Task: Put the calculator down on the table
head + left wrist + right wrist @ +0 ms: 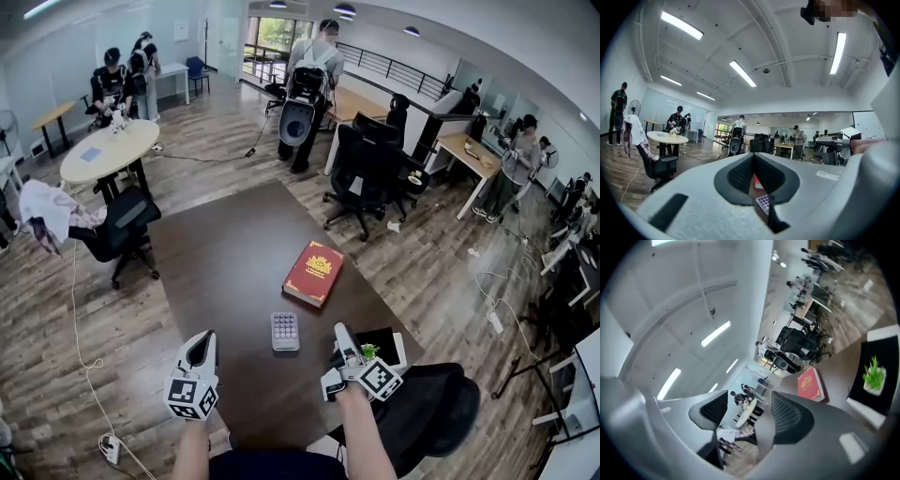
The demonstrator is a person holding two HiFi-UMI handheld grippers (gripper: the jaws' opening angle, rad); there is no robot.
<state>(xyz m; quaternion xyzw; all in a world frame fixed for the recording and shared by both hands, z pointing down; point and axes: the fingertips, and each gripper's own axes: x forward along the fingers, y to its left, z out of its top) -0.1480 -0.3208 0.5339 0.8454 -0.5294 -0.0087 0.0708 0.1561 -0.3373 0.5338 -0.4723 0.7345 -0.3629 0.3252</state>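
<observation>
Head view: dark desk [225,253] ran forward from the left claw [203,343] and the right claw [336,358], which both sat at its near edge. Nothing on it was stacked or touching.

Red book [313,273] lay flat, well ahead of the right claw and a bit to that claw's left. It also showed through the gap in both gripper views.

Black card with a green plant picture [876,357] lay just beside the right claw on its outer side, flat on the desk. It isn't part of the job.

Calculator [285,331] lay face up and flat on the desk, between the two claws and slightly ahead of them. It was apart from both and nearer the right one. In the left gripper view its keys [763,202] peeked through low down, just past the jaws and not between them.

Left claw: pads met at the tips, nothing clamped, only desk and book visible beyond. Right claw: rolled on its side, jaws clearly apart, empty, with just the room showing through the gap.

Status, my read: placement looked done. The calculator rested on the desk by its own weight, neither claw touched it, and it sat well inside the desk edge. Nothing obvious was left beyond pulling the claws back. I'd call the risk low, the only one being a stray nudge from the right claw, given how close it sat.
</observation>
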